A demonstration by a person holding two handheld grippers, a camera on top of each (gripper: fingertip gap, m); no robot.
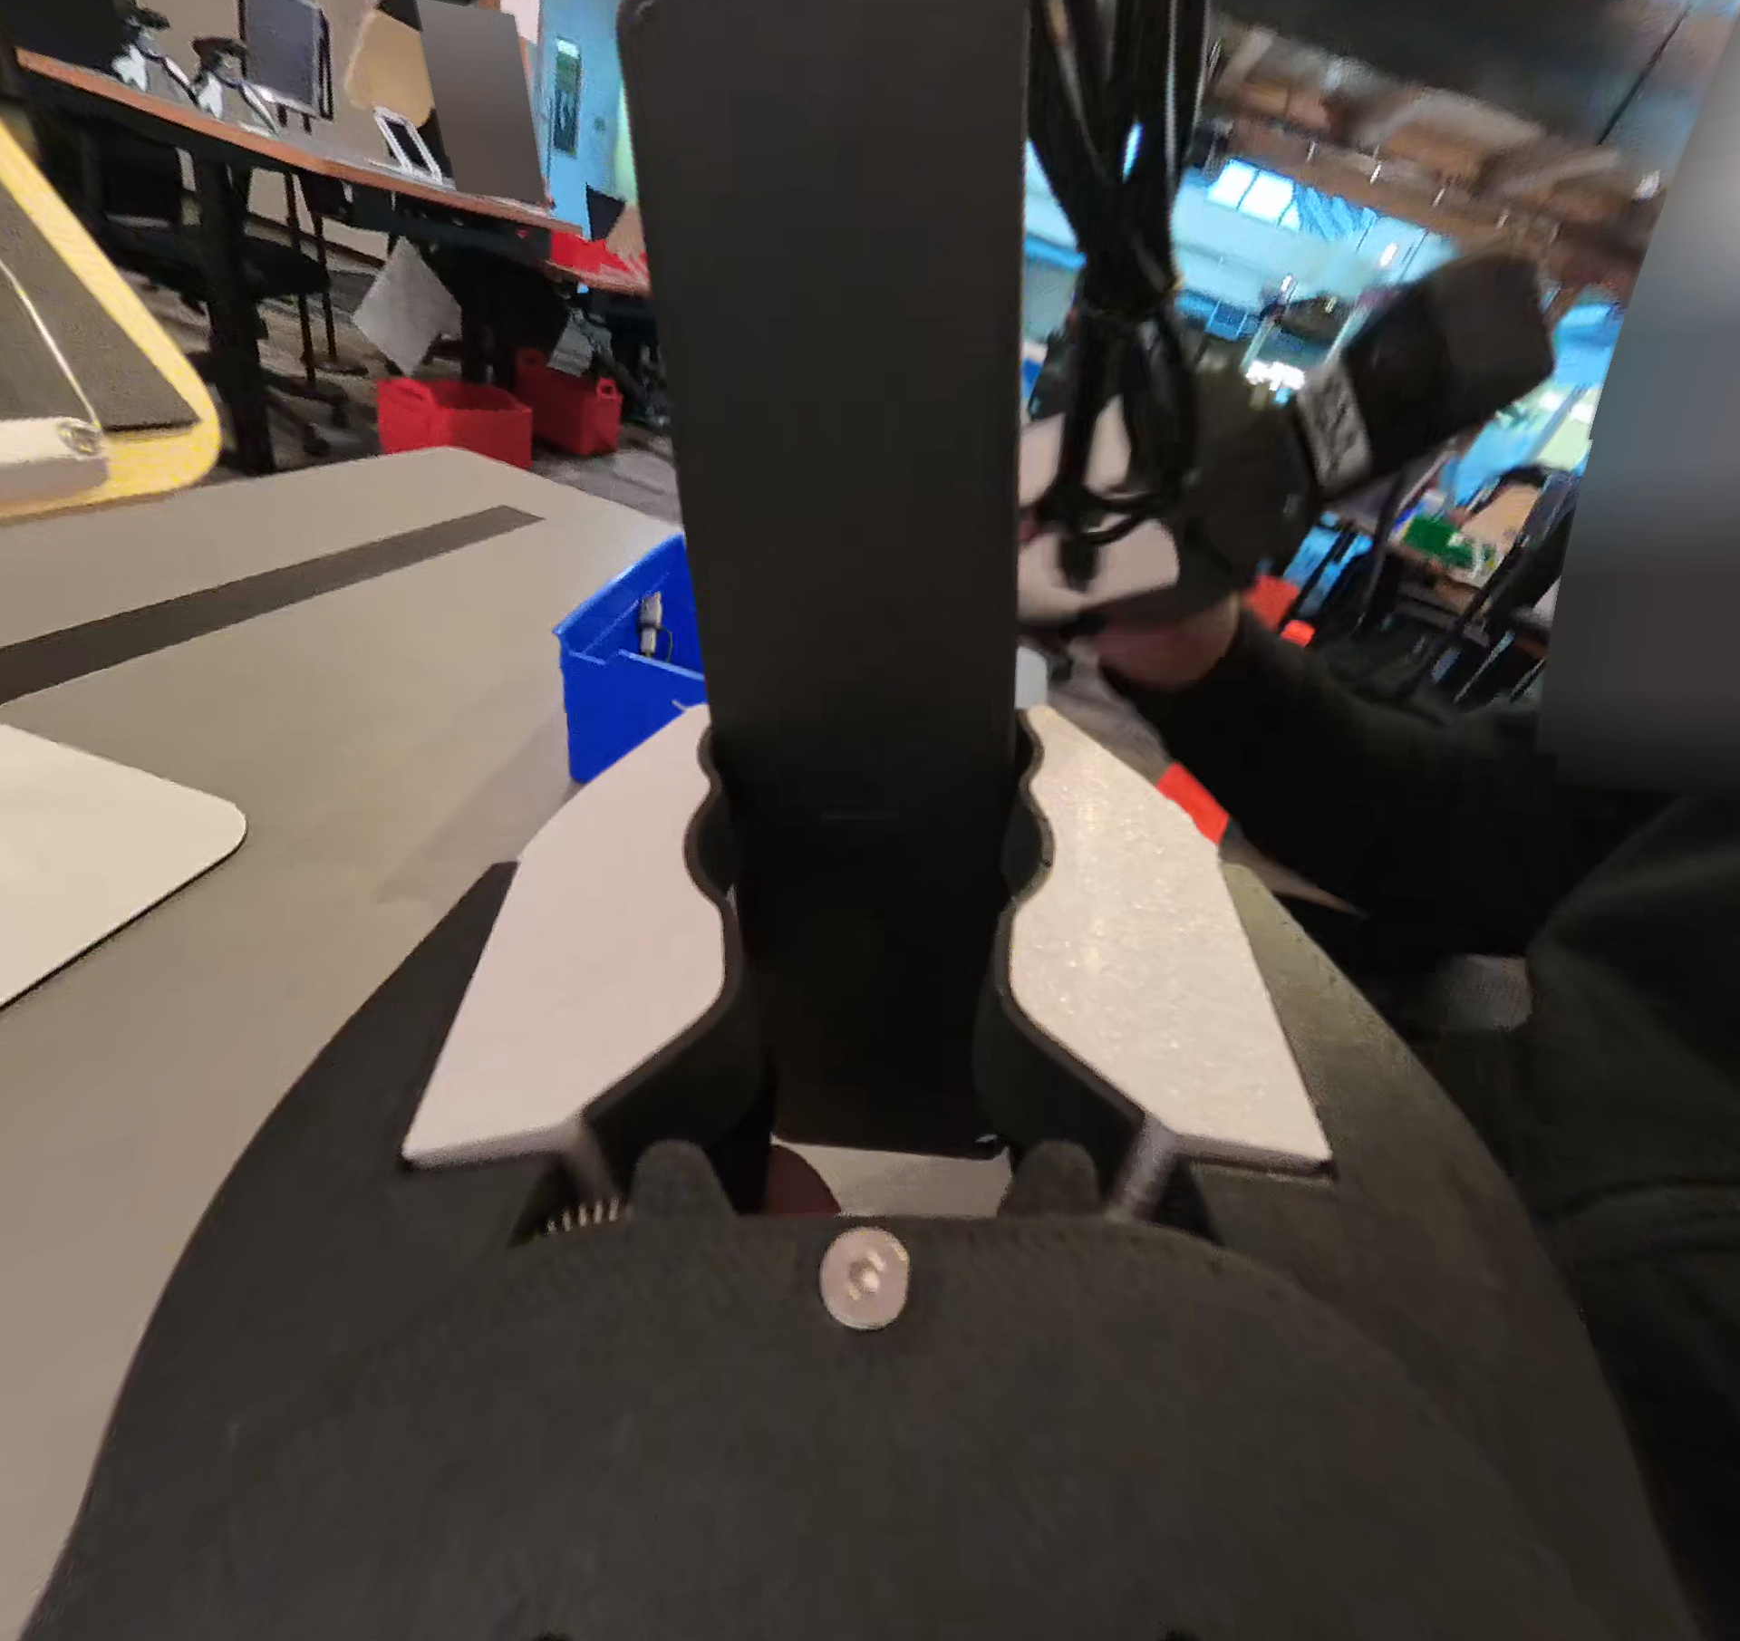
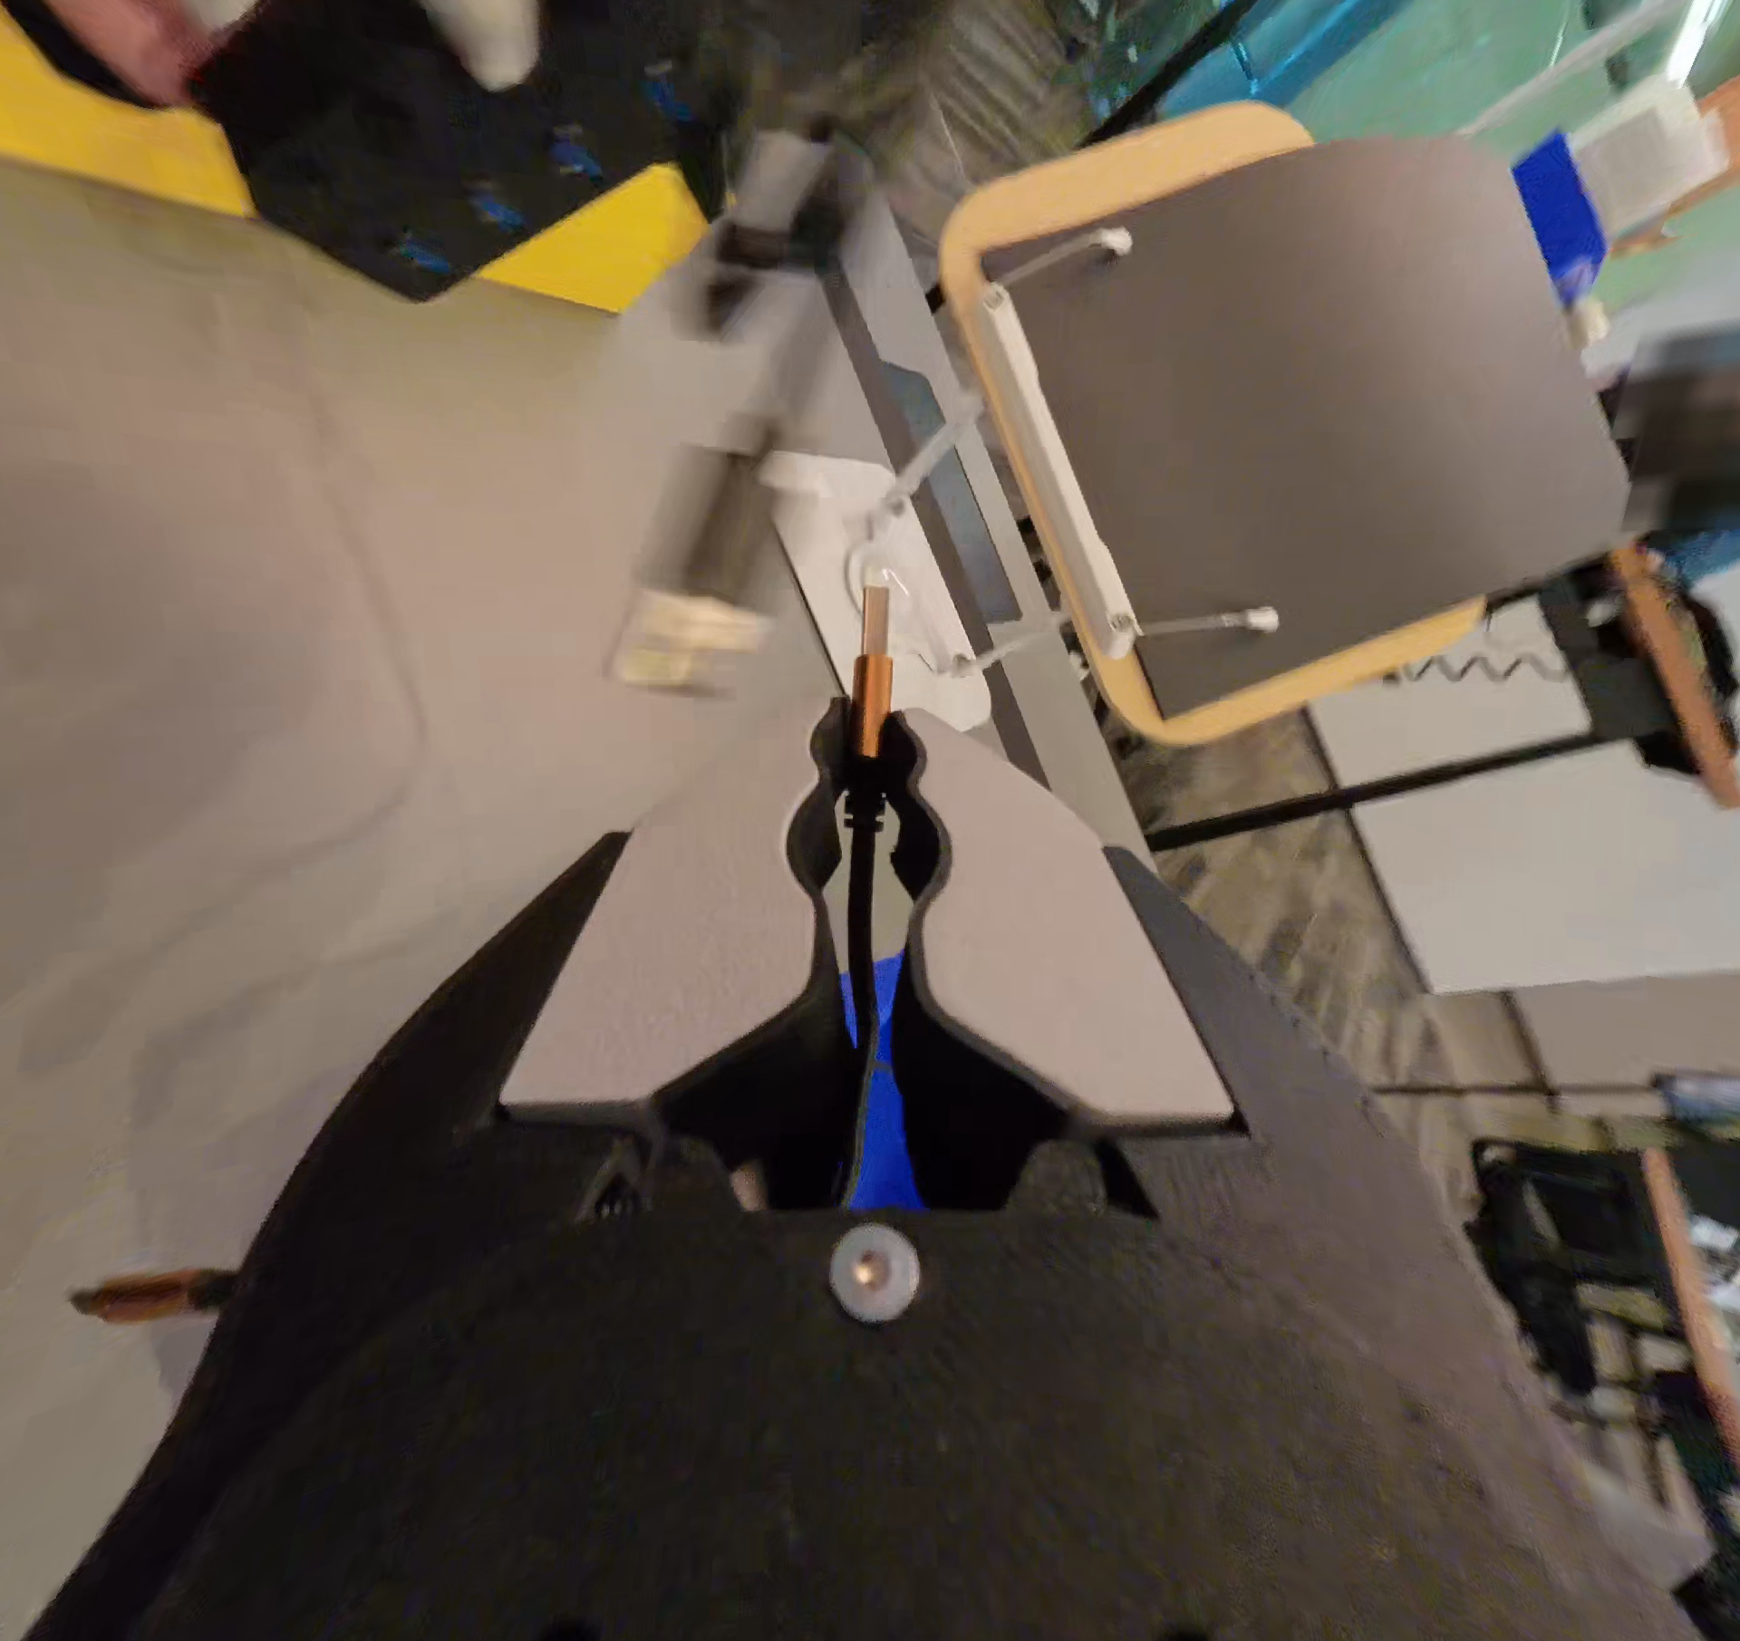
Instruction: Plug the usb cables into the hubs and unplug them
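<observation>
Your right tool (image 2: 871,753) pinched a copper-sleeved usb cable (image 2: 870,697) by its plug, metal tip free in the air above the grey table (image 2: 235,654). Your left tool (image 1: 861,805) was clamped on the flat black hub (image 1: 829,372), held upright, with a blue bin (image 1: 621,683) beyond. By the look of it the plug had not yet entered the hub, so plugging and unplugging remained.

Black hub (image 1: 829,504) stands upright, clamped; copper-sleeved USB cable (image 2: 870,701) held, plug forward.
</observation>
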